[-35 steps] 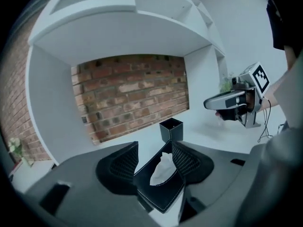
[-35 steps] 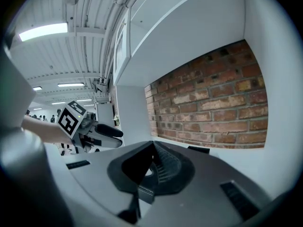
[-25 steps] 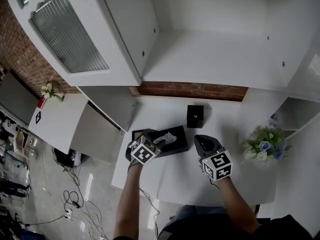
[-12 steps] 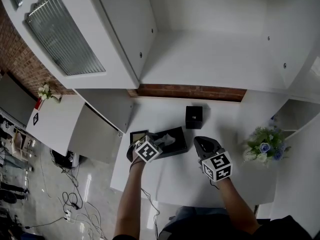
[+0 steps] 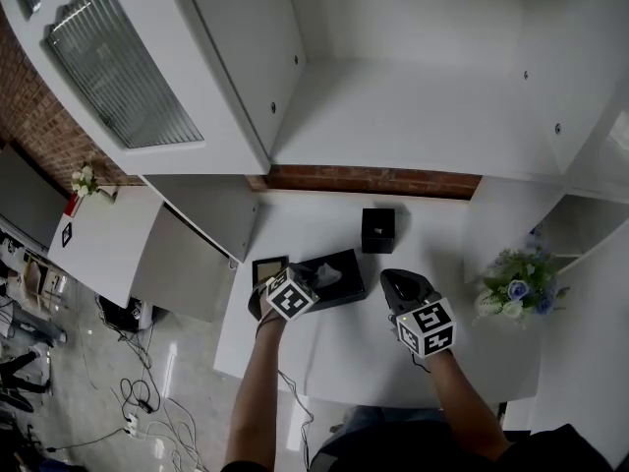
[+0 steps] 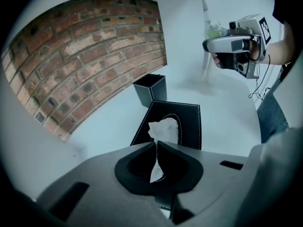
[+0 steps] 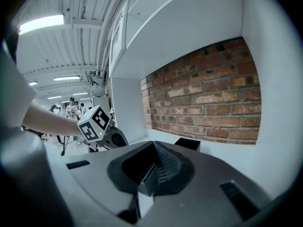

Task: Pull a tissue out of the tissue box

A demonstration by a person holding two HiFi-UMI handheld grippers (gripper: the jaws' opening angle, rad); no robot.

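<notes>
You are working in bright, even light; ceiling tubes [image 7: 41, 22] are glaring in the right gripper view. Both gripper views are bending at their dark edges (the brick wall [image 6: 85, 56] is curving).

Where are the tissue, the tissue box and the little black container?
tissue [image 6: 163, 128]: left gripper view, crumpled tuft.
tissue box [image 6: 191, 122]: left gripper view, black lid.
black container [image 6: 158, 89]: left gripper view, side wall.

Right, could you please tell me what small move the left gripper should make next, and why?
Probably lift the left gripper gently straight up. Its jaws have just closed on the tissue: a white strip shows pinched between them, while the rest sits in the slot of the tissue box. A slow upward pull should draw it out.
</notes>
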